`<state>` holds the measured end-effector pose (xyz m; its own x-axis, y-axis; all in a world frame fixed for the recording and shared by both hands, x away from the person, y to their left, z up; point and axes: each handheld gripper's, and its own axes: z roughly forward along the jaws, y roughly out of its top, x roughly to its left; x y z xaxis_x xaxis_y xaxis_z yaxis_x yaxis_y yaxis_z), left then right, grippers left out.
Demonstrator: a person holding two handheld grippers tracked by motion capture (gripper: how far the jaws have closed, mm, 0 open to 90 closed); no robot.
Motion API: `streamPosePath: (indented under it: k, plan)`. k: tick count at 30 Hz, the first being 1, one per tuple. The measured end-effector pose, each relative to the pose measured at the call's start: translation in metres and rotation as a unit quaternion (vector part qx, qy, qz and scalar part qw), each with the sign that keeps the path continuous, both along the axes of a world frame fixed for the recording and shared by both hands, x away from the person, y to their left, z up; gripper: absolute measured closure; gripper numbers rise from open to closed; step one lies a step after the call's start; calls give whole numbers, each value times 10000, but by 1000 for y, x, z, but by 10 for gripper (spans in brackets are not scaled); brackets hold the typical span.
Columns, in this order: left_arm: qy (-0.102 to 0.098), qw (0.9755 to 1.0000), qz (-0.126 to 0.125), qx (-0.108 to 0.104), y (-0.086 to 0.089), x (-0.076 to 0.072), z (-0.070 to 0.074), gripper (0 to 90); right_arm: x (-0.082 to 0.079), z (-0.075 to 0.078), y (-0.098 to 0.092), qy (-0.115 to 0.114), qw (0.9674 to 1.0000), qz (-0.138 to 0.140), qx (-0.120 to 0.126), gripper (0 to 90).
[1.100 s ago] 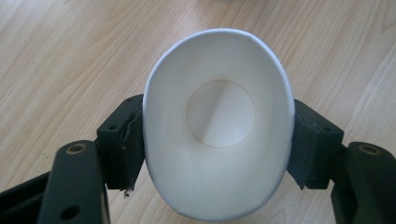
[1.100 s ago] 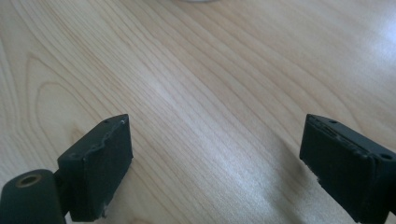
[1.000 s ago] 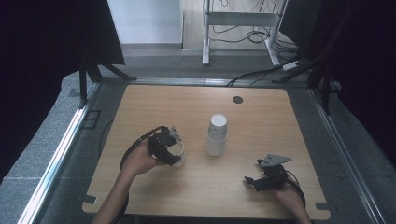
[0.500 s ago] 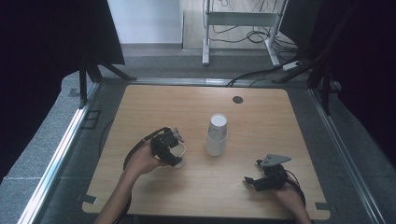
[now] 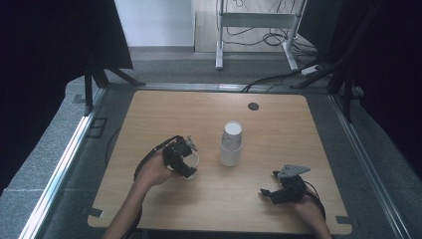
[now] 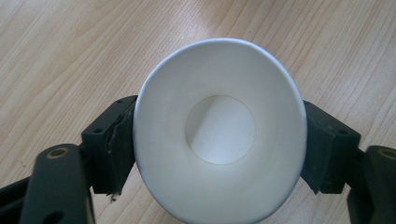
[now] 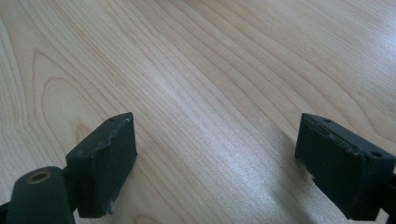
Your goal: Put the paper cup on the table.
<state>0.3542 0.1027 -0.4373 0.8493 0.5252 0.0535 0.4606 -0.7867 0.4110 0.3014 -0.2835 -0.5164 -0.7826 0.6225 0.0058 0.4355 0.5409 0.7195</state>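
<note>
Left gripper (image 5: 188, 160) is the one doing the work: its jaws stand on either side of a white paper cup (image 6: 219, 128) that sits upright on the wooden table (image 5: 149, 119), mouth toward my camera, and they have just been opening. In the left gripper view the black pads (image 6: 114, 140) still look flush with the rim on both sides, so I cannot tell whether the grip is fully off or only slackened. From the high view this cup (image 5: 191, 162) sits left of a stack of paper cups (image 5: 231, 144) standing upside down near the middle of the table, near it but apart. I judge the step to be setting this single cup down and letting go. To do it well I would widen the jaws evenly until I can see table grain between each pad and the cup wall, then back off straight along the jaw line, without lifting or twisting, since a light paper cup will tip or skate at the least drag. Right gripper (image 5: 268, 194) waits near the table's front right, well apart from both cups, its jaws spread with nothing but bare wood (image 7: 201, 93) between them; I would leave it parked there.
</note>
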Motion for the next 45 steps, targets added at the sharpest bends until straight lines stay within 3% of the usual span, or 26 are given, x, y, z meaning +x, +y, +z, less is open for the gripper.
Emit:
streamPosePath:
  k: [14, 20, 23, 27, 31, 34, 45]
  plan:
    - [-70, 9977, 239, -626, 4, 1, 4, 33, 0, 0, 0, 14, 10000, 16, -1, 124]
    - [-202, 9942, 261, -1026, 8, -2, 9, 0, 0, 0, 0, 22, 10000, 16, 0, 121]
    - [-325, 9931, 240, -1103, 10, -5, 13, 0, 0, 0, 0, 23, 10000, 21, -1, 120]
    - [-516, 9903, 252, -1263, 14, -10, 16, 0, 0, 0, 0, 41, 10000, 22, 9, 117]
    - [-738, 9859, 292, -1472, 19, -16, 20, 0, 0, 0, 0, 44, 10000, 34, 3, 114]
    - [-831, 9829, 316, -1615, 23, -21, 21, 0, 0, 0, 0, 49, 10000, 36, 3, 110]
    - [-1102, 9753, 457, -1860, 41, -39, 17, 0, 0, 0, 0, 50, 10000, 31, -6, 105]
